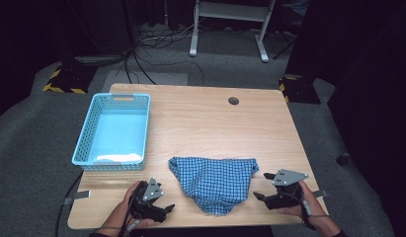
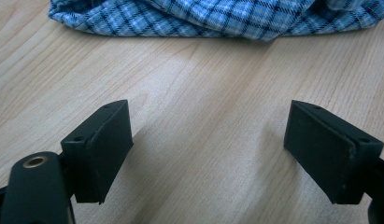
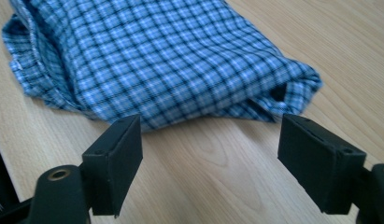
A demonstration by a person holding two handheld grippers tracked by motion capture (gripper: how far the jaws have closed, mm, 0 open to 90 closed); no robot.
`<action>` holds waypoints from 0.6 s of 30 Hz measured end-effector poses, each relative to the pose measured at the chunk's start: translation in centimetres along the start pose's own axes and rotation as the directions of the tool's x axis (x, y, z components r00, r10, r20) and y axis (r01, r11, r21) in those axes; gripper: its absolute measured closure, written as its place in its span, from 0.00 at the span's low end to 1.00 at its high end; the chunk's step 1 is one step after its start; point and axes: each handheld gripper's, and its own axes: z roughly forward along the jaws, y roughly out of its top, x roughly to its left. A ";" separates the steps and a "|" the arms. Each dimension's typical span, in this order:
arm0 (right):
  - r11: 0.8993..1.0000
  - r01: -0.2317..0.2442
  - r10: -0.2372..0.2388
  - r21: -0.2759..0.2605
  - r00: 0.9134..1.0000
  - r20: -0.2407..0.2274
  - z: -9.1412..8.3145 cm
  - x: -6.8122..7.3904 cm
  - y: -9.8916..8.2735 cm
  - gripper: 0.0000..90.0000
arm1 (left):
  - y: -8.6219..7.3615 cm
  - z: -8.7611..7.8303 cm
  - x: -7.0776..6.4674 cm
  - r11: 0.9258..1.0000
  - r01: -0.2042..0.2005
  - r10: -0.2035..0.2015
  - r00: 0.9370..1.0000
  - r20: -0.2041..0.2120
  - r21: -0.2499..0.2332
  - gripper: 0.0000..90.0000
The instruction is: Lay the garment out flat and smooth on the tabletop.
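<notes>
Where the pale wood-grain surface [image 1: 200, 123] nears its front edge, a soft blue checked cloth [image 1: 214, 178] lies crumpled in a rough triangle between the left tongs [image 1: 166, 208] and right tongs [image 1: 261, 186], both spread wide, holding nothing, just short of its folds.

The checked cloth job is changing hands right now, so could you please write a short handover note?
Left gripper: open, holding nothing, left of the checked cloth.
Right gripper: open, holding nothing, right of the cloth, jaws pointed at its edge.
The cloth lies bunched at the near edge of the table; the blue basket sits at the far left.
Done: nothing gripped yet.
Left: probably grip the cloth on both sides.
</notes>
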 end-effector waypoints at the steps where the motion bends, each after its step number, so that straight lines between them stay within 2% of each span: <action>1: 1.000 0.007 -0.007 -0.001 1.000 -0.006 0.1 0.2 0.2 0.25 | 0.0 0.0 0.0 1.000 0.001 -0.001 1.000 0.000 0.001 0.17; 6: 0.999 0.025 -0.025 -0.020 0.999 -0.028 0.5 1.1 1.2 0.25 | 0.0 0.0 0.0 1.000 0.002 -0.002 1.000 0.000 0.001 0.17; 11: 0.998 0.059 -0.059 -0.017 0.997 -0.052 1.0 2.0 2.0 0.25 | 0.0 0.0 0.0 1.000 -0.001 0.001 1.000 0.000 0.000 0.17; 13: 0.997 0.071 -0.072 -0.018 0.996 -0.045 1.2 2.3 2.3 0.25 | 0.0 0.0 0.0 1.000 -0.001 0.001 1.000 0.000 0.000 0.17; 18: 0.997 0.068 -0.069 -0.034 0.996 -0.047 1.2 2.5 3.1 0.26 | 0.0 0.0 0.0 1.000 -0.001 0.001 1.000 0.000 0.000 0.17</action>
